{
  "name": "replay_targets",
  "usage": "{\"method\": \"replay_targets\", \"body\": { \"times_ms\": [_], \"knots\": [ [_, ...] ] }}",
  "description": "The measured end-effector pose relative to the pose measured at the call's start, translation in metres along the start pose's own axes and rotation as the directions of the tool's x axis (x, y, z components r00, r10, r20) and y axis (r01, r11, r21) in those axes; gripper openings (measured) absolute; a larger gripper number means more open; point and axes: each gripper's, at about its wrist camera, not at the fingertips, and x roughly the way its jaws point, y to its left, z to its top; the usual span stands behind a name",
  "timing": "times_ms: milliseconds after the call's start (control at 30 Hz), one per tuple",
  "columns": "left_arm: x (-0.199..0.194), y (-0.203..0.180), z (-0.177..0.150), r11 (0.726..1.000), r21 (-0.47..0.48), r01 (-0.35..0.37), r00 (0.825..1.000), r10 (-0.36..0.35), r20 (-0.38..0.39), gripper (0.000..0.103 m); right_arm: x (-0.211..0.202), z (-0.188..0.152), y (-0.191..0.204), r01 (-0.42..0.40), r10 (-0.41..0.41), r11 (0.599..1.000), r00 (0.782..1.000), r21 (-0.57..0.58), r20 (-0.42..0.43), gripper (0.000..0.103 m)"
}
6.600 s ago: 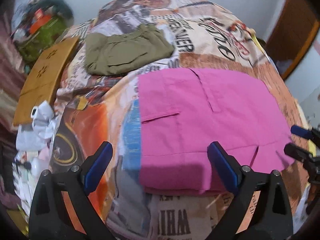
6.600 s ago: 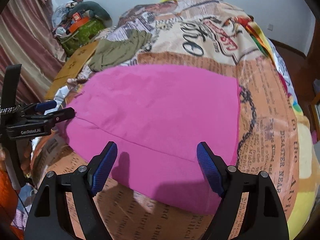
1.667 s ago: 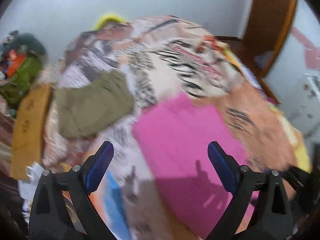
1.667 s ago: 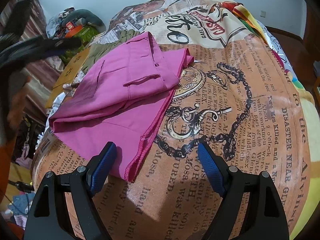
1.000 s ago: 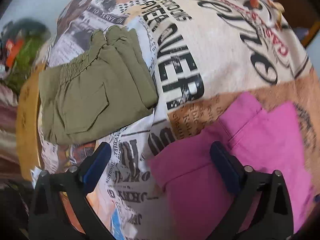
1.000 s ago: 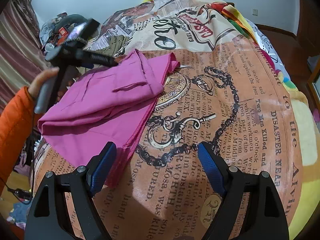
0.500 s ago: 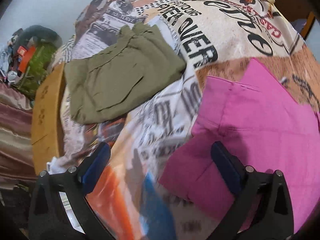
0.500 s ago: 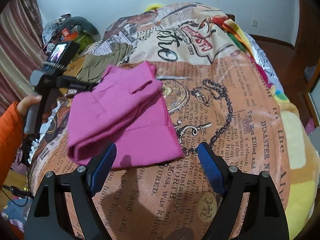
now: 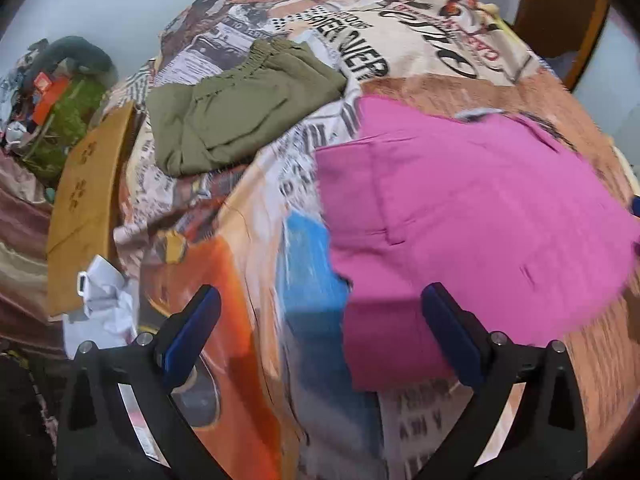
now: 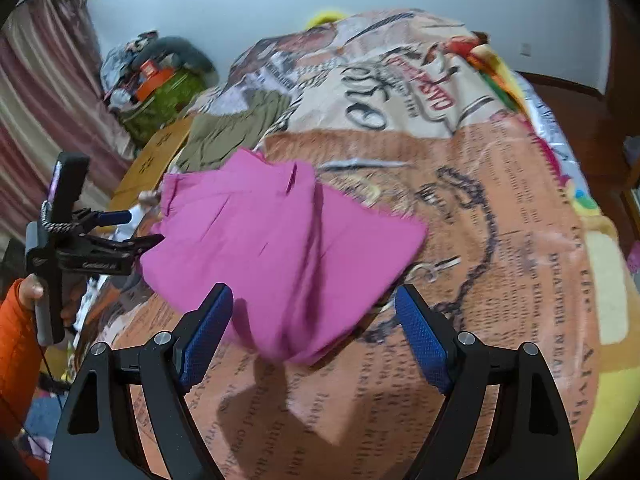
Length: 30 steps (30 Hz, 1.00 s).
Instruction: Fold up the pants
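The pink pants [image 9: 460,220] lie folded in a thick, roughly square stack on the printed bedspread [image 9: 400,68]. My left gripper [image 9: 320,332] hangs open above the stack's near left corner, with nothing held between its blue pads. From the right wrist view the pink pants [image 10: 280,248] sit just beyond my right gripper [image 10: 316,332], which is open and empty over their near edge. The left gripper [image 10: 138,228] shows there at the stack's left side, held by a hand in an orange sleeve [image 10: 16,344]. The picture is motion-blurred.
Folded olive pants [image 9: 240,108] lie on the bed behind and left of the pink stack. A cardboard sheet [image 9: 84,208], a white plastic bag [image 9: 100,300] and a pile of clutter [image 9: 60,96] line the left bedside. A wooden door [image 9: 560,20] stands at the far right.
The left gripper has drawn back toward the near left of the pink stack, off the cloth. The pink pants have shifted from a loose lie into a squarer stack. The right gripper stayed put.
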Motion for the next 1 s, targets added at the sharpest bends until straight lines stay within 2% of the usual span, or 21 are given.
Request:
{"method": "replay_targets", "body": {
  "times_ms": [100,200,333,467,667,733,800,900,967,1000],
  "knots": [
    [-0.003,0.004,-0.011,0.997,-0.049,0.058,0.998,-0.058,-0.009,0.102,0.011,-0.004,0.004,-0.003,0.002,1.000,0.999,-0.026,-0.041,0.081],
    [-0.006,0.008,-0.015,0.992,-0.086,0.087,0.996,-0.087,0.003,0.102,0.018,-0.005,0.003,0.003,-0.005,0.999,0.997,-0.034,-0.077,0.081],
    [-0.008,0.017,-0.011,0.982,-0.139,0.126,0.992,-0.128,-0.001,0.102,0.010,0.004,0.004,0.003,-0.005,0.999,0.999,-0.043,-0.049,0.081],
    [-0.016,0.018,-0.007,0.981,-0.124,0.152,0.988,-0.149,0.039,0.102,0.000,0.022,0.011,0.001,0.000,0.996,1.000,-0.084,0.006,0.081],
    [-0.022,0.021,0.006,0.981,-0.124,0.147,0.986,-0.136,0.092,0.102,0.024,0.046,0.018,-0.001,0.000,0.990,1.000,-0.138,-0.007,0.081],
    [-0.021,0.025,0.012,0.980,-0.144,0.140,0.985,-0.123,0.117,0.098,0.036,0.055,0.019,-0.024,0.019,0.989,0.999,-0.149,-0.031,0.080],
    [-0.019,0.027,0.016,0.982,-0.143,0.124,0.985,-0.105,0.134,0.085,0.045,0.062,0.022,-0.035,0.028,0.985,0.999,-0.170,-0.045,0.074],
    [-0.011,0.029,0.020,0.980,-0.148,0.135,0.985,-0.117,0.124,0.078,0.060,0.073,0.024,-0.052,0.038,0.979,0.996,-0.198,-0.075,0.070],
    [-0.008,0.029,0.021,0.976,-0.152,0.154,0.983,-0.137,0.121,0.075,0.070,0.081,0.023,-0.073,0.054,0.977,0.994,-0.198,-0.100,0.060],
    [-0.005,0.028,0.021,0.975,-0.150,0.162,0.982,-0.146,0.117,0.075,0.075,0.083,0.023,-0.078,0.056,0.977,0.992,-0.199,-0.112,0.058]
  ]
}}
